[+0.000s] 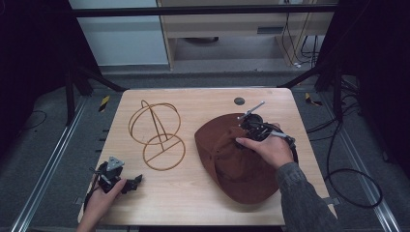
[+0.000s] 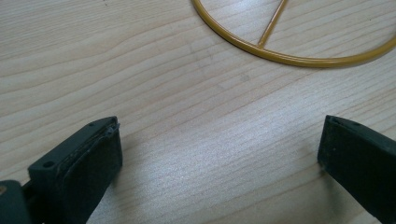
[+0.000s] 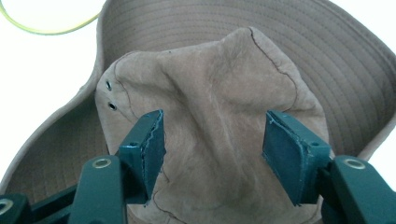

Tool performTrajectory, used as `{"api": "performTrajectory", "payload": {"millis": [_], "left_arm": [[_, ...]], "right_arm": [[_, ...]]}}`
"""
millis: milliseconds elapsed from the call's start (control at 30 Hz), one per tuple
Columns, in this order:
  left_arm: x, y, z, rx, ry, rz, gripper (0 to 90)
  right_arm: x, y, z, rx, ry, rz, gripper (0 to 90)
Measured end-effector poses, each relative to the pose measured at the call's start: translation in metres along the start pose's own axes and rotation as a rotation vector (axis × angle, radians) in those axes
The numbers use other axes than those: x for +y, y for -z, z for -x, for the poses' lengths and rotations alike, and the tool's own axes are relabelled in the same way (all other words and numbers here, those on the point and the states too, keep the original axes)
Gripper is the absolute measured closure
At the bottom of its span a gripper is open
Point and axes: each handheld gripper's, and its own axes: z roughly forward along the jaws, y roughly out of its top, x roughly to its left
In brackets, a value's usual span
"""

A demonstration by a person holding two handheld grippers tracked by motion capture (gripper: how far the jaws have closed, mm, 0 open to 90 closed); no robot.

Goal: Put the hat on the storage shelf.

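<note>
Because the hat [image 1: 237, 162] lies on the bench [image 1: 193, 203] right of the wire stand [image 1: 157, 135], right tongs [image 3: 212, 149] straddle its crown, pads not yet pressing; left tongs [image 2: 219, 158] rest open near the stand's base.

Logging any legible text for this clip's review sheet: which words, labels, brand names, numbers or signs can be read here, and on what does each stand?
None: no legible text in any view.
Brown hat: no label or brand mark seen, just stitching and two eyelets.
Wire hat stand: bare, unmarked.
Table: plain wood grain; the small dark disc near its far edge shows no readable mark.
Yellow-black strips on the floor: hazard stripes, no wording.
</note>
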Motion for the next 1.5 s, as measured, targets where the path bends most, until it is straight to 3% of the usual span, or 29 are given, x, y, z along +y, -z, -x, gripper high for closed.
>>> {"api": "performTrajectory", "payload": {"millis": [333, 567, 800, 1267, 1500], "left_arm": [[0.000, 0.000, 0.000, -0.004, -0.003, -0.002, 0.0], [0.002, -0.002, 0.001, -0.008, 0.001, 0.007, 0.0], [0.002, -0.002, 0.001, -0.008, -0.003, 0.004, 0.0], [0.002, -0.002, 0.000, -0.010, -0.004, 0.004, 0.0], [0.003, -0.003, 0.000, -0.012, -0.008, 0.003, 0.0]], "right_arm": [[0.001, -0.018, -0.002, 0.012, -0.005, -0.017, 35.4], [-0.003, -0.027, 0.005, 0.025, -0.025, -0.015, 70.8], [-0.009, -0.023, 0.010, 0.069, -0.049, 0.022, 87.7], [-0.015, 0.015, 0.007, 0.101, -0.041, 0.164, 89.0], [-0.019, 0.027, 0.003, 0.085, -0.036, 0.191, 89.1]]}}
